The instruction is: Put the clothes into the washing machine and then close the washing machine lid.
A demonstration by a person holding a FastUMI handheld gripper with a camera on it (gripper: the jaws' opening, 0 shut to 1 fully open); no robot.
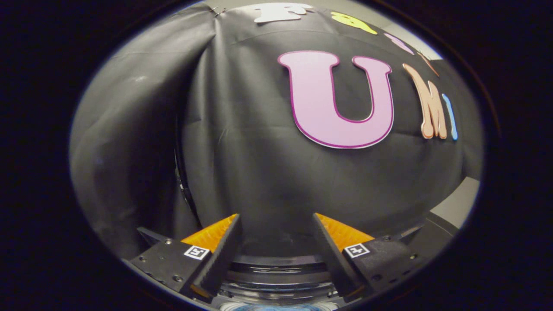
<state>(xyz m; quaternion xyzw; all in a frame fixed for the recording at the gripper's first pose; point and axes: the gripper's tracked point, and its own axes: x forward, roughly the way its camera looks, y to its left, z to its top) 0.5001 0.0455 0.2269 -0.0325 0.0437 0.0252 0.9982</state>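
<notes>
Claw [276,235] fingers spread wide, grasping nothing; washing machine's dark round rim [278,268] low between them; black cloth wall [242,151] just beyond

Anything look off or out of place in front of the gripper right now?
Nothing stands out. The gripper is open with nothing between its fingers, facing the black cloth wall. A dark rounded rim, probably the washing machine, lies below the fingers, too cropped to judge.
</notes>
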